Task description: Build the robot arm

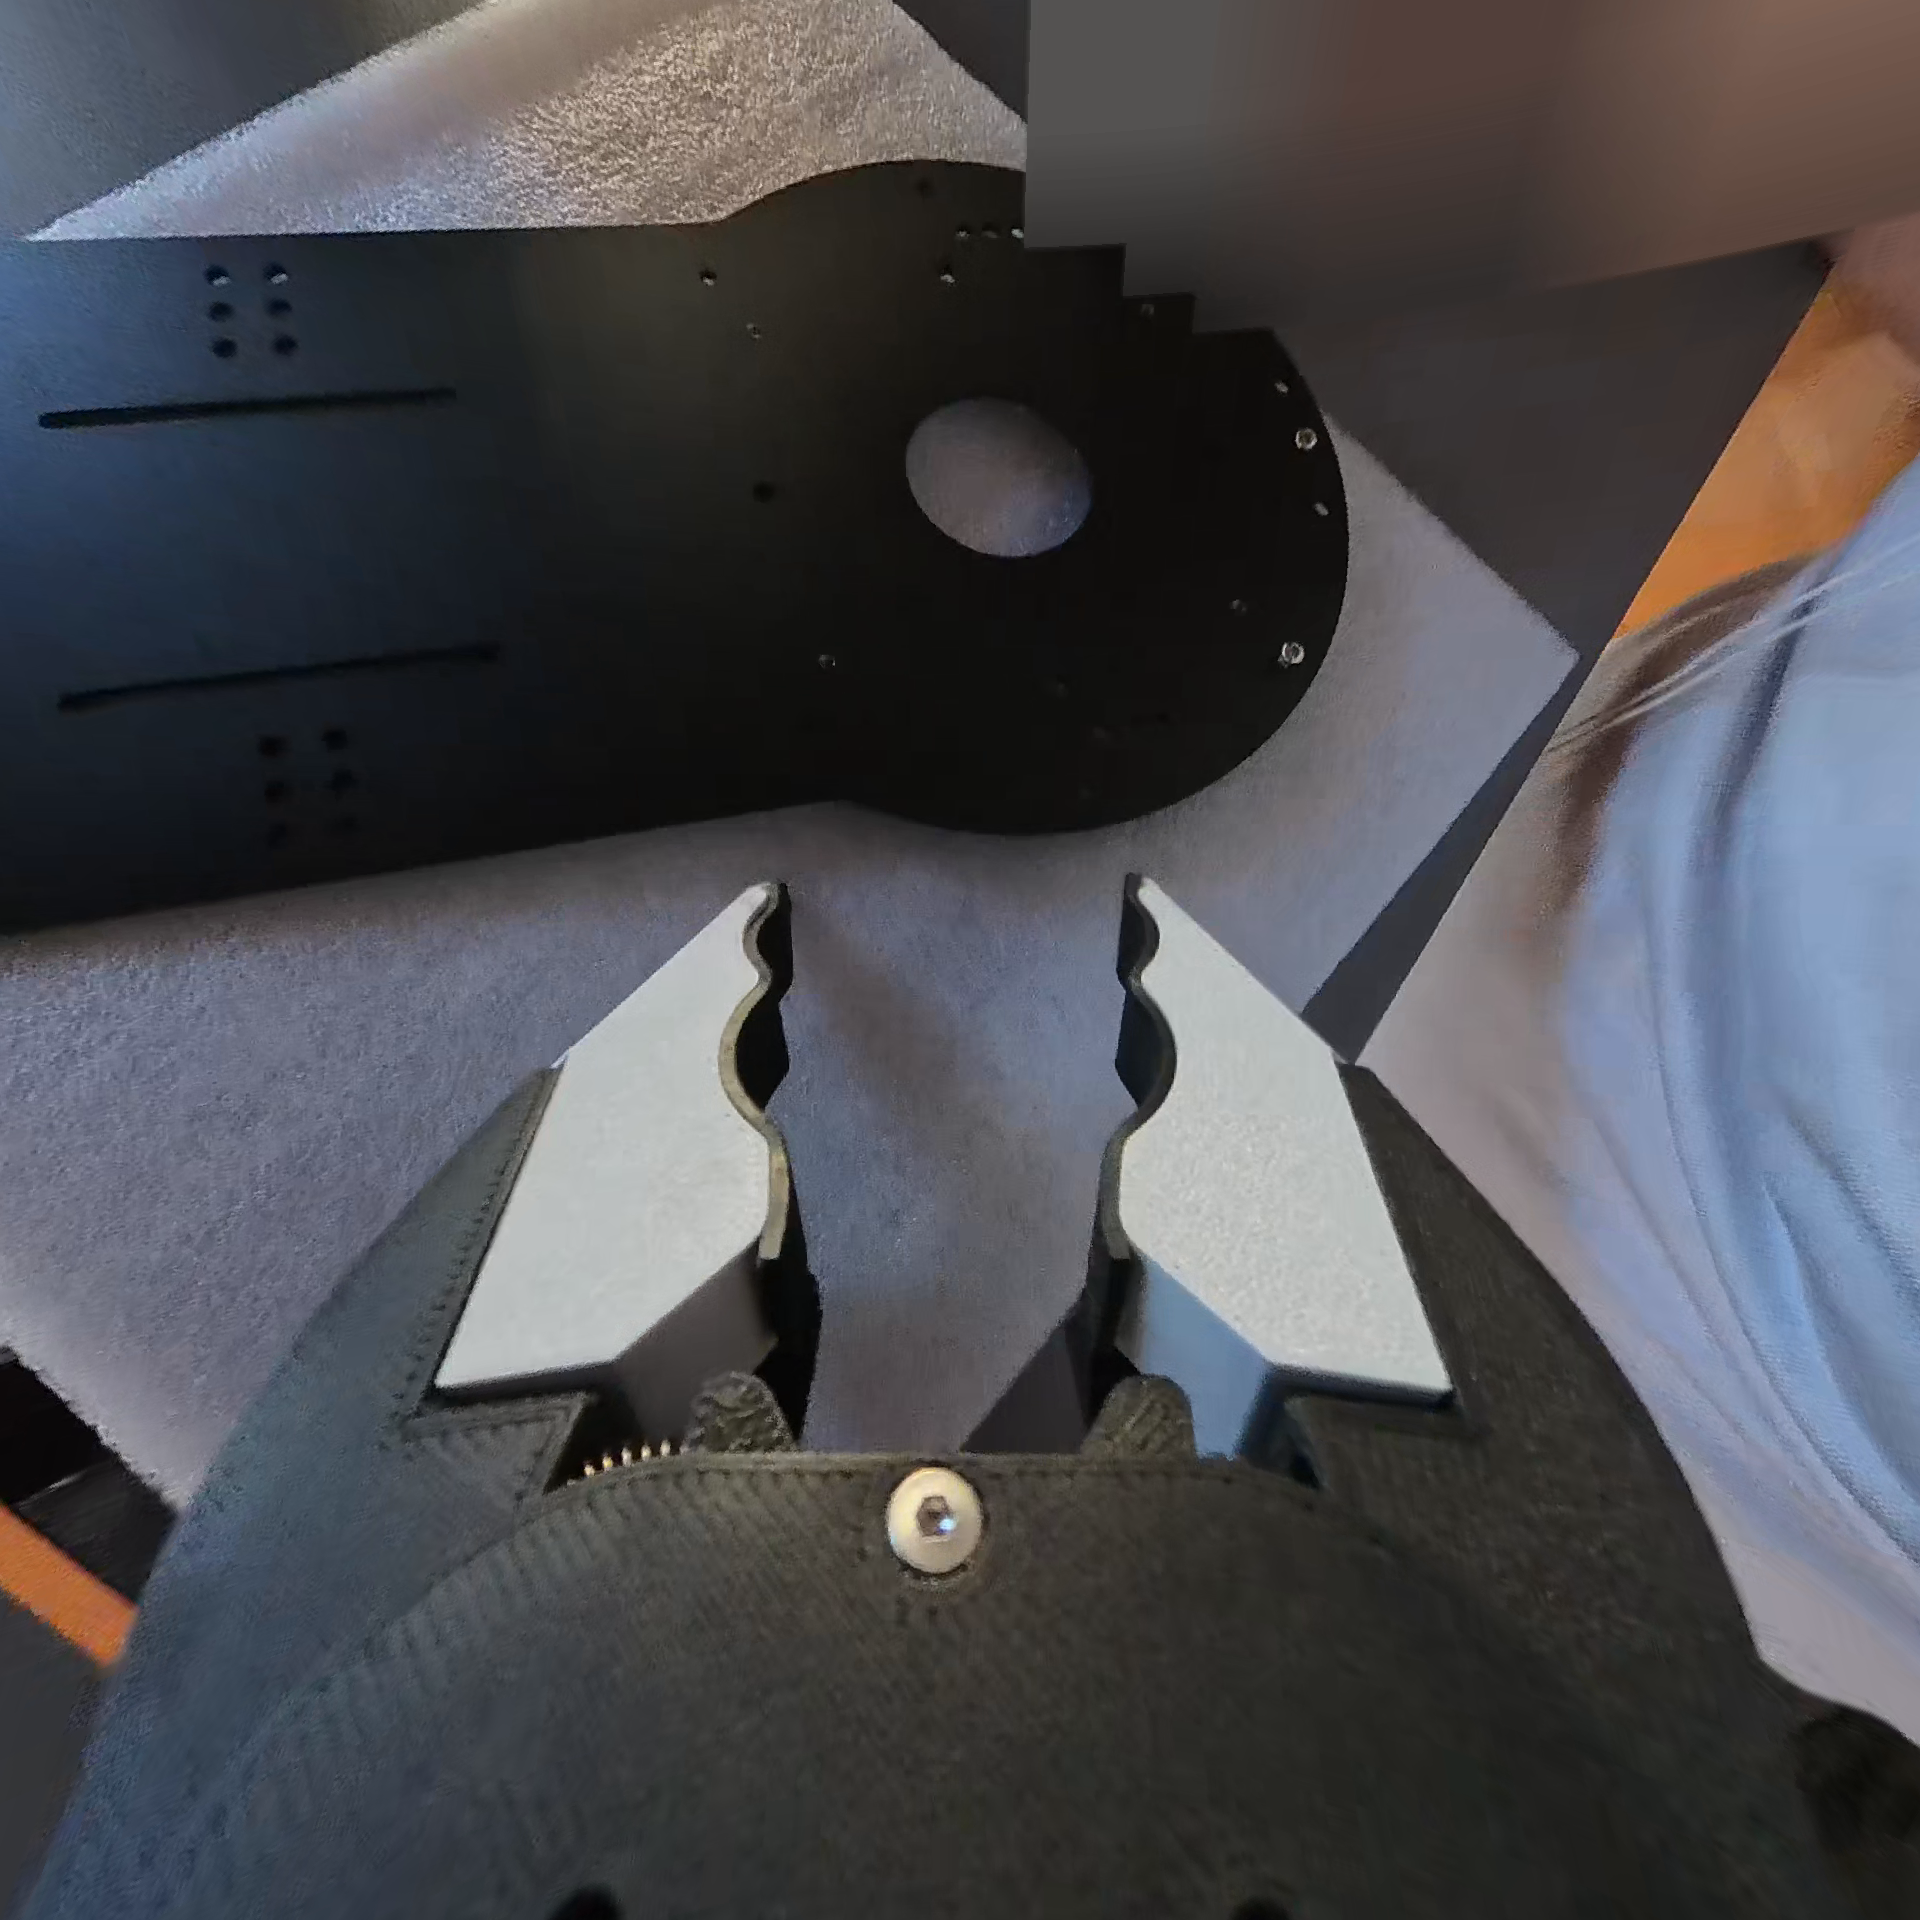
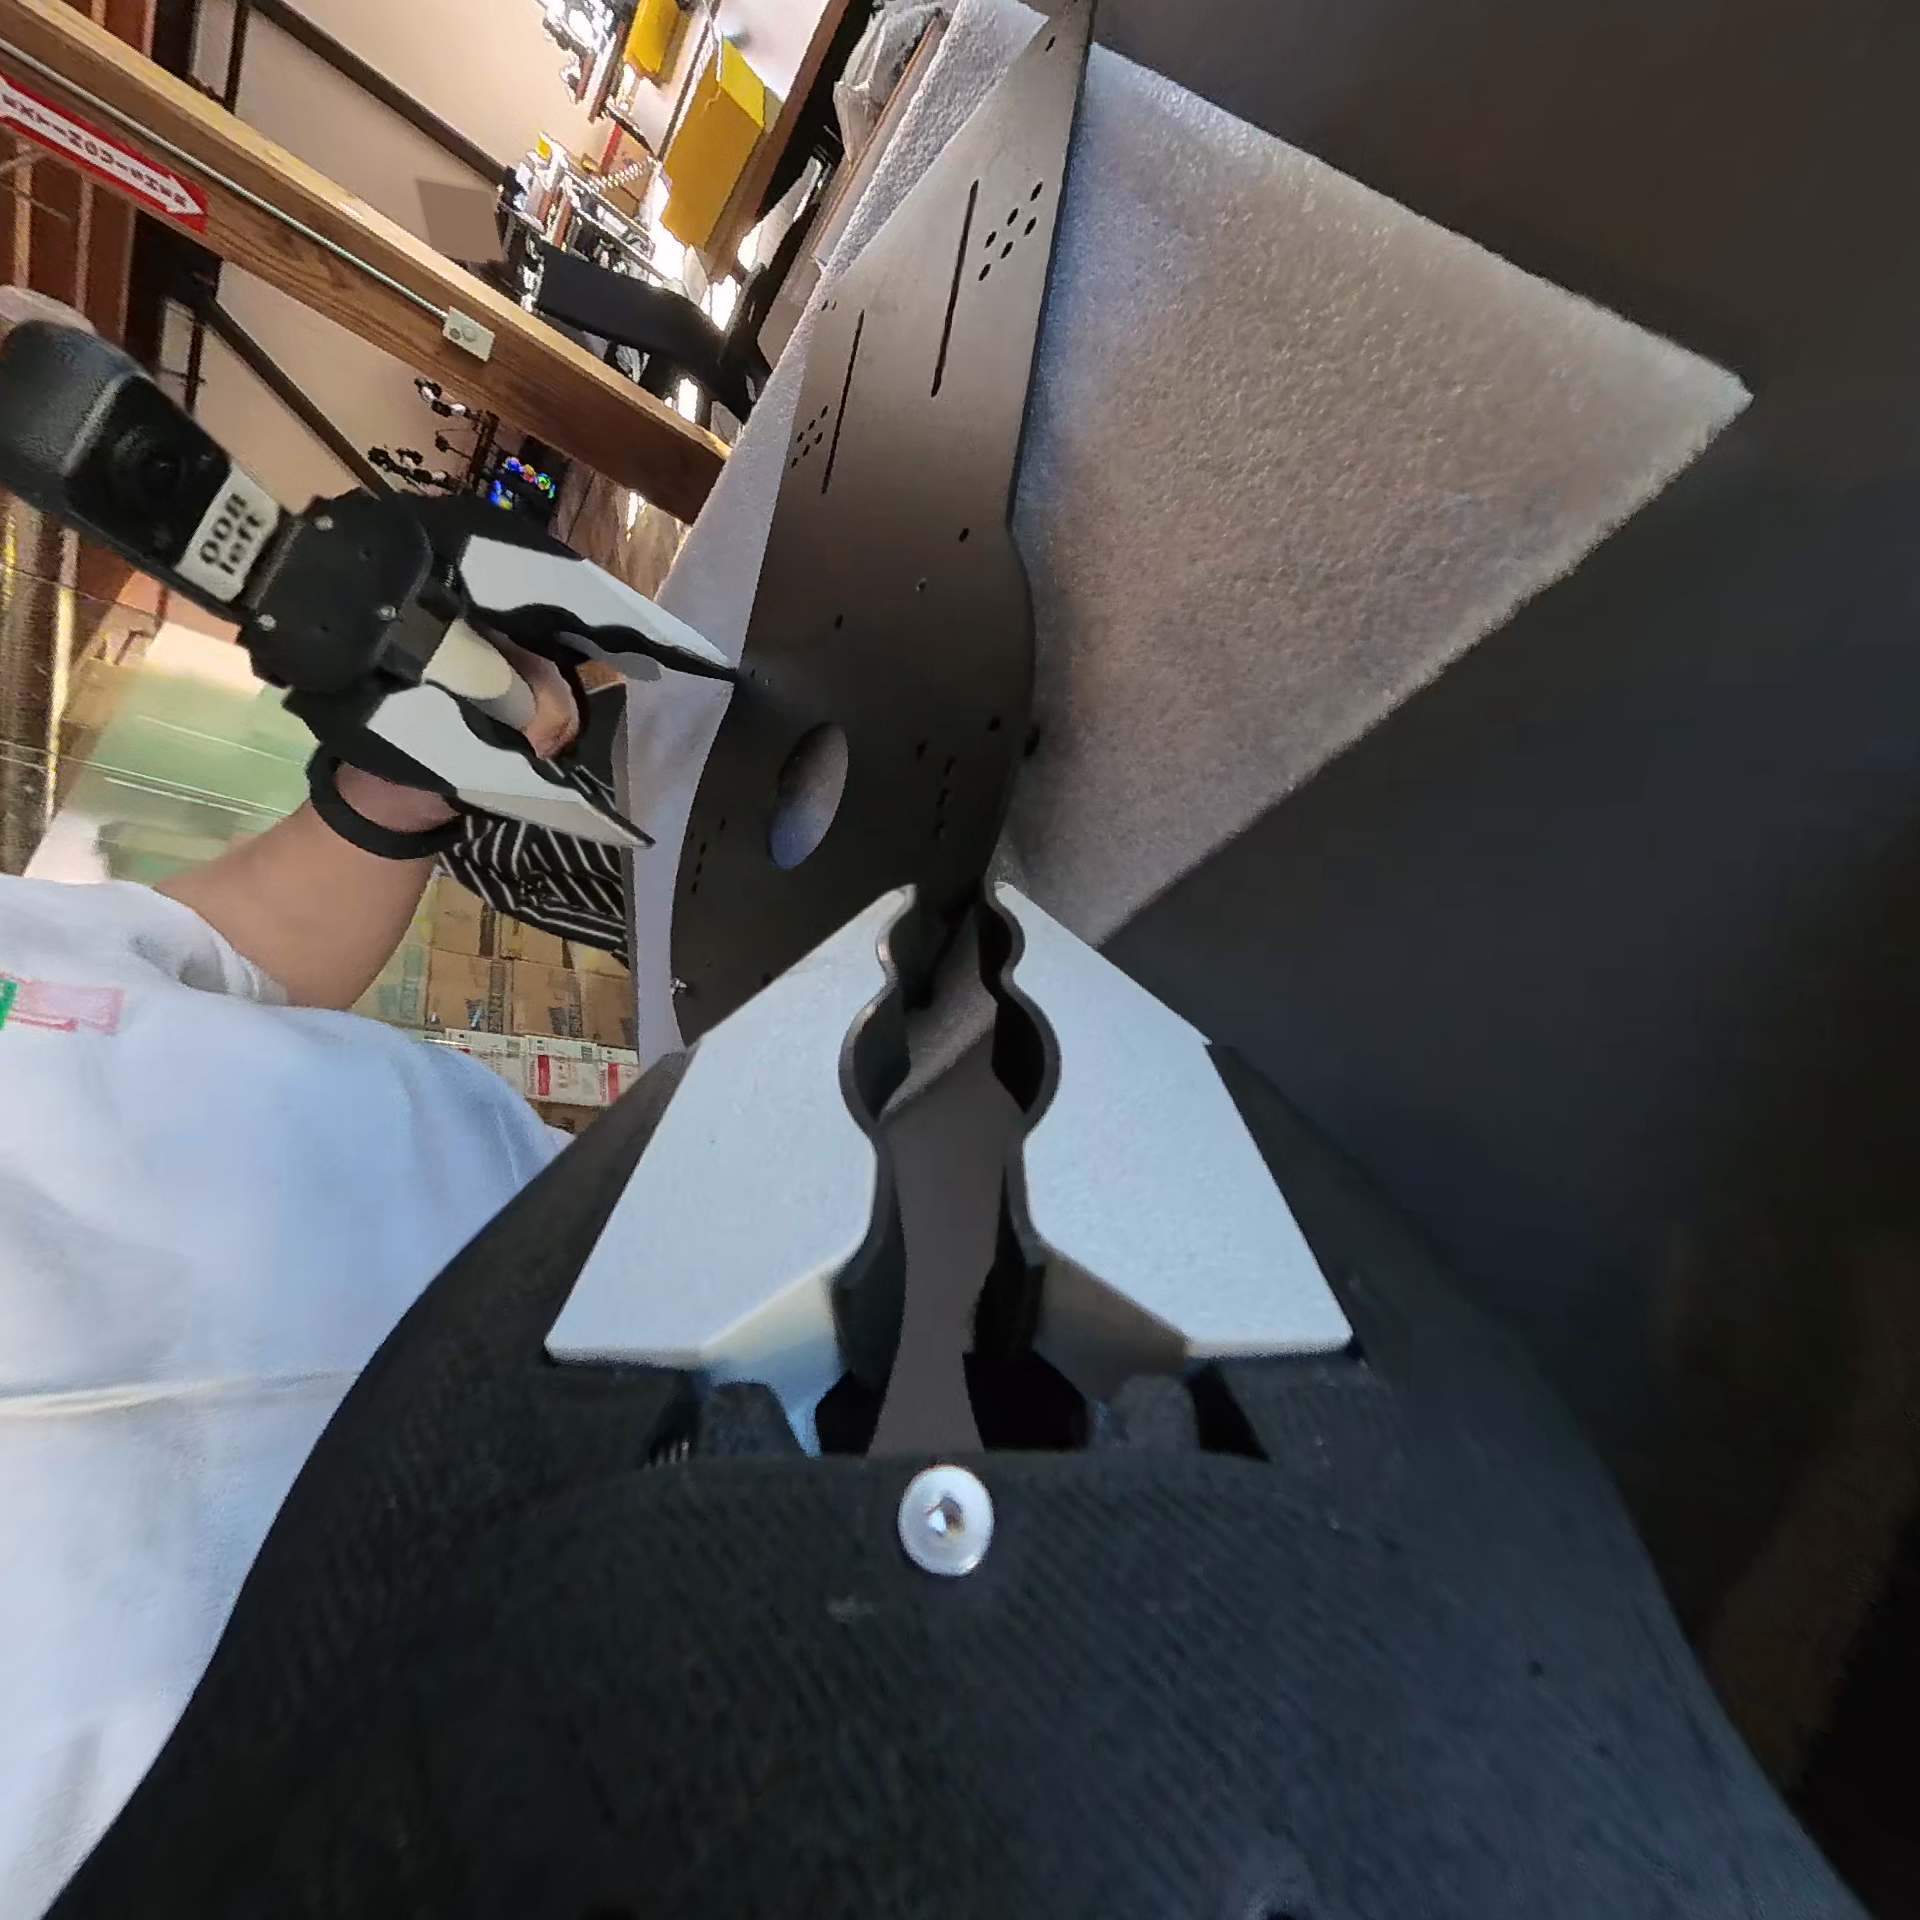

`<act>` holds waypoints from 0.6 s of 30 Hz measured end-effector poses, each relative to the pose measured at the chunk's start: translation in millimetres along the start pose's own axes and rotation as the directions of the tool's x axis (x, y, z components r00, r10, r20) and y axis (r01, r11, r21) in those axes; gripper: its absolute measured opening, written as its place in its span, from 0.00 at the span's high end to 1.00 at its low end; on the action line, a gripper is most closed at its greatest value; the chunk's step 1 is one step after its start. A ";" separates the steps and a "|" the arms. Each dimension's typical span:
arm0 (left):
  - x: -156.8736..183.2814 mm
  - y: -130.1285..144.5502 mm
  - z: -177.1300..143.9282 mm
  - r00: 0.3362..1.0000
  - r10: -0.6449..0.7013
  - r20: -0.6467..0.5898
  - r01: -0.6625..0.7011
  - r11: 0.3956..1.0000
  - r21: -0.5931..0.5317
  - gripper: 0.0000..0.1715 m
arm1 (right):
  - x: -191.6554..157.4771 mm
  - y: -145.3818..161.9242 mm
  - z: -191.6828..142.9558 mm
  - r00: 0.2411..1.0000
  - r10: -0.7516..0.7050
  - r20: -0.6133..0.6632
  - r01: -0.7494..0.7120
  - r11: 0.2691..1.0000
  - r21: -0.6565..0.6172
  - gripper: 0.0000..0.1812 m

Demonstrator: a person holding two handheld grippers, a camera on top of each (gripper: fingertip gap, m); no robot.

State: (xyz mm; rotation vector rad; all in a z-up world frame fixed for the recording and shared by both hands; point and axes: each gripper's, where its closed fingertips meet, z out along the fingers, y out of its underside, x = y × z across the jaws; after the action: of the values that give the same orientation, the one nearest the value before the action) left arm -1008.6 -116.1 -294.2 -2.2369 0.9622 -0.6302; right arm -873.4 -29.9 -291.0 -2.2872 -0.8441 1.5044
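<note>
Plate (image 1: 623, 582) on foam sheet (image 1: 312, 1091); left gripper (image 1: 954, 894) just before plate's near edge; right gripper (image 2: 948, 904) astride plate and foam.

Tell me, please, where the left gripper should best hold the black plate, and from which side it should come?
Probably the rounded end's rim. The plate lies flat on foam, so only its thin edge offers a hold. The open left gripper already faces that near edge; come in low from there, one finger slipping under. The right gripper seems to pinch the foam and plate edge.

1 blk plate (image 1: 582, 540), 1 foam sheet (image 1: 312, 1091), 2 grippers (image 1: 954, 904)
</note>
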 end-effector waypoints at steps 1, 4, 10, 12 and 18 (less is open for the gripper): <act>0.6 1.3 0.0 1.000 0.013 0.007 -0.013 1.000 -0.015 0.63 | -0.2 0.5 0.4 1.000 -0.015 -0.001 0.015 1.000 -0.005 0.97; 0.7 3.2 2.7 0.997 0.058 0.047 -0.057 0.998 -0.024 0.63 | -0.4 1.3 1.0 0.999 -0.051 -0.014 0.051 0.999 -0.012 0.97; -0.7 4.7 5.1 0.986 0.126 0.110 -0.126 0.992 -0.008 0.64 | -0.5 0.7 0.8 0.999 -0.036 0.000 0.036 0.999 -0.008 0.97; -0.9 3.5 4.8 0.990 0.102 0.099 -0.103 0.995 0.011 0.64 | -0.5 0.8 1.0 0.999 -0.035 0.001 0.035 0.999 -0.009 0.97; -1.8 2.8 4.7 0.990 0.093 0.102 -0.099 0.994 0.055 0.65 | -0.5 0.4 1.3 0.999 -0.049 -0.009 0.049 0.999 -0.004 0.97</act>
State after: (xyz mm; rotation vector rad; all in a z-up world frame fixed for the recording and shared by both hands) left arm -1008.0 -114.7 -299.7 -2.1338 0.9817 -0.4939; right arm -874.5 -30.7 -291.3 -2.2576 -0.8944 1.4723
